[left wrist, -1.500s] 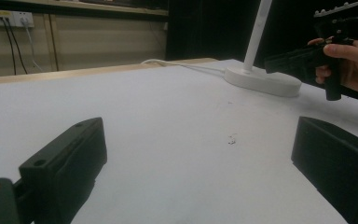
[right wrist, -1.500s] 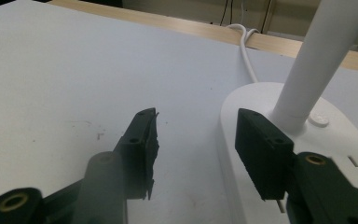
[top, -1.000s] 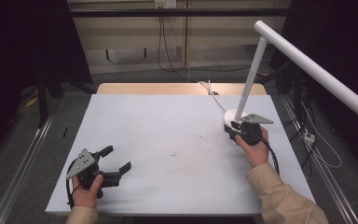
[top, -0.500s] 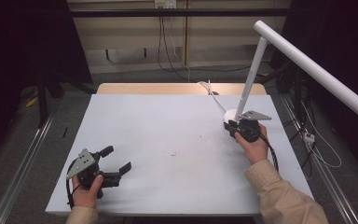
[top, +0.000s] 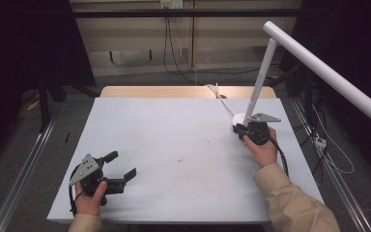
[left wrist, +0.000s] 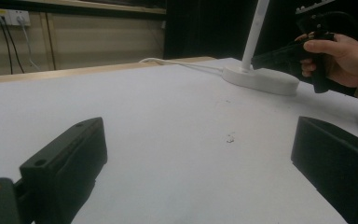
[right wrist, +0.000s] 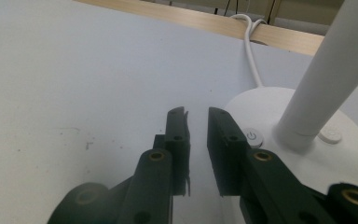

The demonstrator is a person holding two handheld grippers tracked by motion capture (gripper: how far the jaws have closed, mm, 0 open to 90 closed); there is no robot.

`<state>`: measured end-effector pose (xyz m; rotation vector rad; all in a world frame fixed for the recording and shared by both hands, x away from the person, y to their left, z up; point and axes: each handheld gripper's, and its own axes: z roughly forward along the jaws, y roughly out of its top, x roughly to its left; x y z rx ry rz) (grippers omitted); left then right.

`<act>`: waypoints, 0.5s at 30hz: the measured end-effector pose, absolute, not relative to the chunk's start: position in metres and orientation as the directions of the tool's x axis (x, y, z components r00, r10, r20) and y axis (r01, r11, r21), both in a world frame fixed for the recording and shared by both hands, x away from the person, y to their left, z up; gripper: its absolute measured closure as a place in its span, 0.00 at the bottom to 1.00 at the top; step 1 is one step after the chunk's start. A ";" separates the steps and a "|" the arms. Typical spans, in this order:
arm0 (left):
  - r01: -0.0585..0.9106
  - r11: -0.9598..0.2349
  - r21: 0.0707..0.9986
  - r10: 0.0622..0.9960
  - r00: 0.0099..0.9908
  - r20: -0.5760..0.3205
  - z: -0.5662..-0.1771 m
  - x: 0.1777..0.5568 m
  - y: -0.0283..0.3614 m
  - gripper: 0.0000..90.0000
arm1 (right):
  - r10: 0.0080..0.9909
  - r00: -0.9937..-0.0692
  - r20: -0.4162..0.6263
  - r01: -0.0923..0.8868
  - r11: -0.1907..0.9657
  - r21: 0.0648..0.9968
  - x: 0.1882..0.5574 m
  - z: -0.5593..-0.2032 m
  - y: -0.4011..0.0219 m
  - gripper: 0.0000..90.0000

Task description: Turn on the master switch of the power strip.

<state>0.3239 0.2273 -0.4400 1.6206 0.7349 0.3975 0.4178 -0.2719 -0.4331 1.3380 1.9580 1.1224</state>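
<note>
A wide white counter (top: 174,145) carries a white desk lamp (top: 260,72), which stands at its far right: a round base (right wrist: 307,154) on the surface, a slanted stem rising from it, and a long bar head reaching out over the right edge. A white cable (right wrist: 249,42) runs from the base toward the counter's wooden back edge.

The right hand-held gripper (top: 241,129) sits low at the near left rim of the lamp base. Its jaws have just been closing and now stand nearly together with a narrow gap and nothing between them; the tips rest just beside the power button (right wrist: 252,136) on the base.

The left hand-held gripper (top: 121,166) rests at the near left of the counter, well apart from the lamp, jaws spread wide and empty.
</note>
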 end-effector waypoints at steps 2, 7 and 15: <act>0.237 -0.048 0.970 0.659 0.738 -0.147 -0.440 0.324 0.227 0.04 | 0.923 -0.382 0.039 0.500 0.172 0.849 0.419 -0.433 -0.272 0.89; 0.239 -0.044 0.970 0.662 0.735 -0.151 -0.440 0.324 0.228 0.04 | 0.923 -0.382 0.037 0.501 0.173 0.848 0.421 -0.432 -0.273 0.91; 0.235 -0.046 0.971 0.657 0.739 -0.148 -0.440 0.324 0.227 0.04 | 0.927 -0.374 0.043 0.501 0.163 0.850 0.424 -0.432 -0.275 0.94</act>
